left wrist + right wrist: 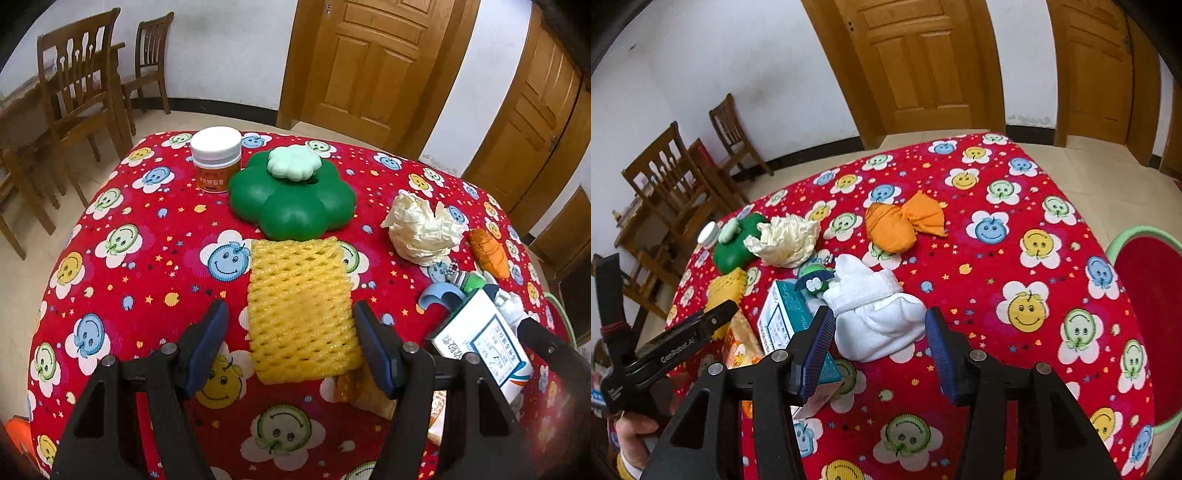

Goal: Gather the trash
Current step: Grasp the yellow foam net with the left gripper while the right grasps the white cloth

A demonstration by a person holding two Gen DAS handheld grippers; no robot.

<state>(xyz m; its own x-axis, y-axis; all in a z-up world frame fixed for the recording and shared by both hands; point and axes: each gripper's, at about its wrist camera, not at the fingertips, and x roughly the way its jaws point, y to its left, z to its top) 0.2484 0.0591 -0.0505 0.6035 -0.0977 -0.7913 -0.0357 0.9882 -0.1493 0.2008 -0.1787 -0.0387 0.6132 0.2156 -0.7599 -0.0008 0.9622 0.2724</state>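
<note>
— Two grippers we hold over the red smiley-flower tablecloth (122, 295), both with fingers spread apart and nothing between the pads. What do we see under the left gripper (291, 332)?

— We see the yellow foam fruit net (299, 310) lying flat on the cloth, its near half between our blue fingers (212, 332), not touched by either. Just beyond it sits the dark green flower-shaped plastic container (291, 199) with its pale green flower lid (293, 162), and beside that, to the left, the white-capped jar with an orange label (216, 160).

— And the crumpled cream paper wad (421, 230)?

— We find it to the right of the green container, near the orange knitted carrot-like piece (489, 253). Nearer us a white and teal cardboard box (484, 350) lies beside the net.

— What lies before our right gripper (881, 336)?

— We have the white folded cloth (875, 321) just ahead of the open fingers, its near edge between them, and the box (786, 314) touching the left finger. Farther off rests the orange cloth bundle (897, 225), apart from the paper wad (785, 240). At the far right, off the table, we see a green-rimmed red stool (1145, 306).
</note>
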